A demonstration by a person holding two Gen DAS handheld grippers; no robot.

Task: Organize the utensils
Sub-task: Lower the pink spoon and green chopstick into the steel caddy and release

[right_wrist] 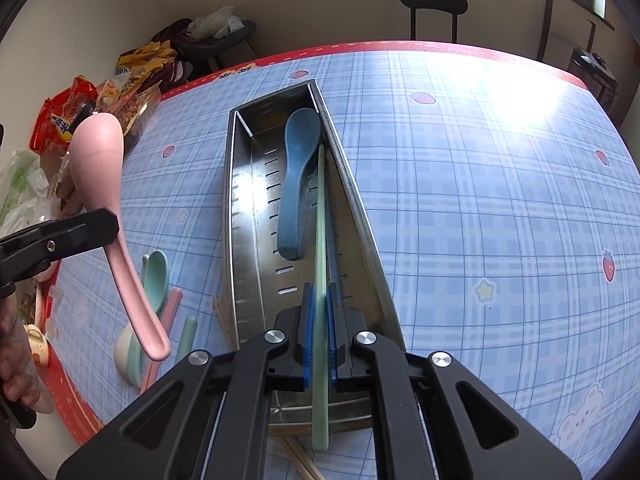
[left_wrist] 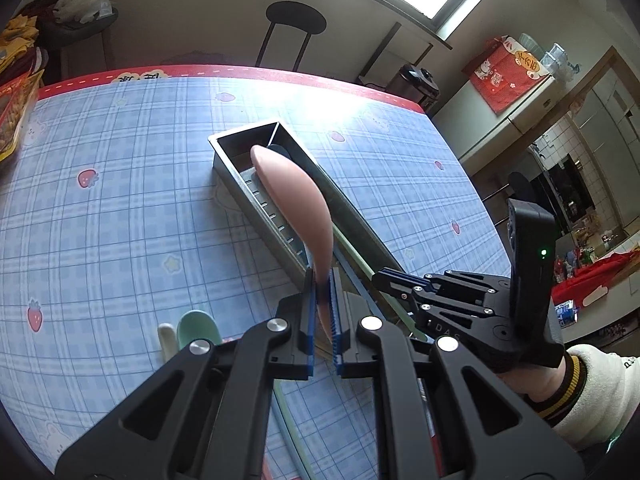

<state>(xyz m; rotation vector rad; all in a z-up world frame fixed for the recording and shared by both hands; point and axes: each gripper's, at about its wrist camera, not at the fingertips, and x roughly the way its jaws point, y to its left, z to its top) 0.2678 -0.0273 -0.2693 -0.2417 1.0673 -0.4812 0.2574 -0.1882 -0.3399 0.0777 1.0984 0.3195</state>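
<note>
Spoon and chopstick are both in the air over the metal tray [right_wrist: 240, 216], one per hand. The left gripper [left_wrist: 322, 312] is clenched on the handle of the pink spoon [left_wrist: 296, 192], whose bowl points away from the claw and hangs above the tray's far end in the left wrist view; from the right wrist view the same spoon sits off to the tray's left side, so how squarely it is over the opening I cannot tell. The right gripper [right_wrist: 319, 332] is clamped on a pale green chopstick [right_wrist: 320, 240], whose long axis runs almost parallel to the tray's length, tip aimed into the right-hand side beside the blue spoon [right_wrist: 298, 184] already lying inside. That alignment is what the coming drop seems to turn on: the chopstick looks ready to slide in lengthwise, and the right hand appears nearer. More utensils, a mint spoon [right_wrist: 157, 276] among them, wait on the checked tablecloth [right_wrist: 480, 200] left of the tray
</note>
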